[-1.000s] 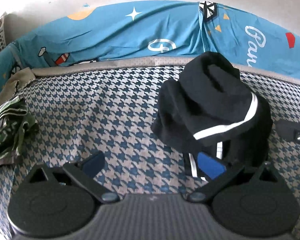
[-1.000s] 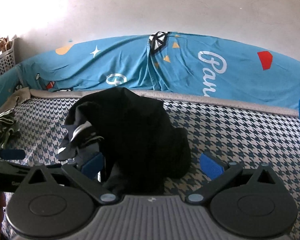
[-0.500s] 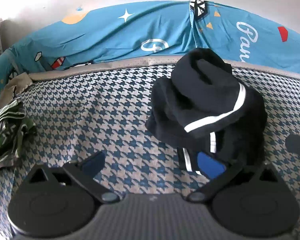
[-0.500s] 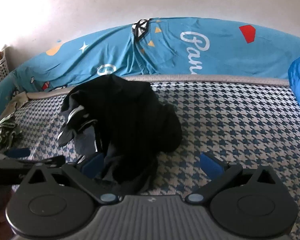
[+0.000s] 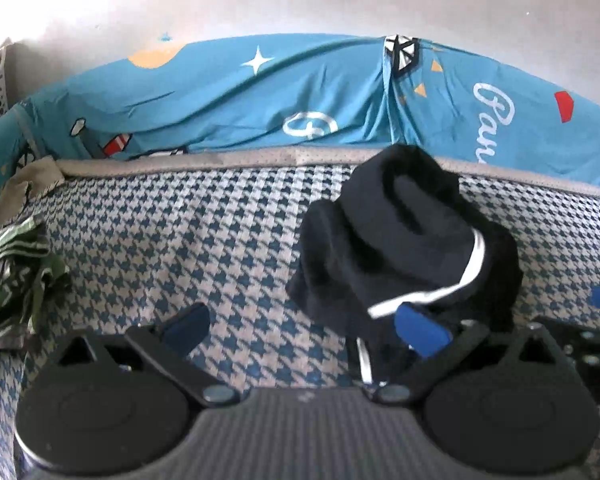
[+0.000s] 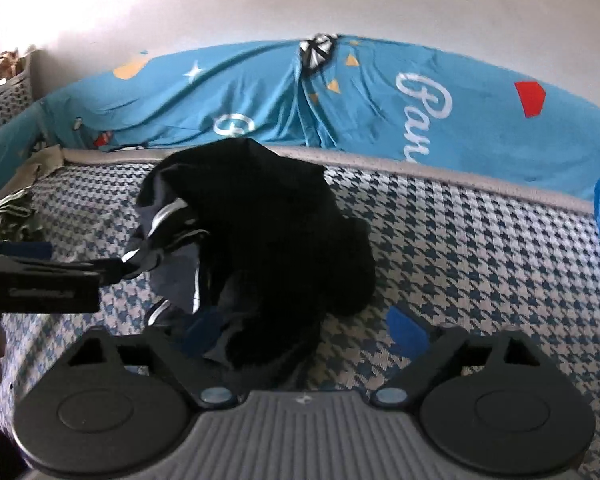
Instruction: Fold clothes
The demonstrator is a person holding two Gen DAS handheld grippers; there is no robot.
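I keep both tools spread at the crumpled black white-striped garment (image 5: 404,240), at one o'clock; next I pinch an edge.

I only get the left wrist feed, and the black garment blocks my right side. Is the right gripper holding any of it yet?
Observer: No. In the right wrist view the right gripper is open, with nothing pinched between its fingers.
Operator: Where do its fingers sit?
Observer: One blue pad is against the near edge of the black garment; the other is over the bare houndstooth mattress cover.
Operator: What does the garment's side away from me look like?
Observer: It is a plain black rounded lump resting on the cover, with no white stripe showing on that side.
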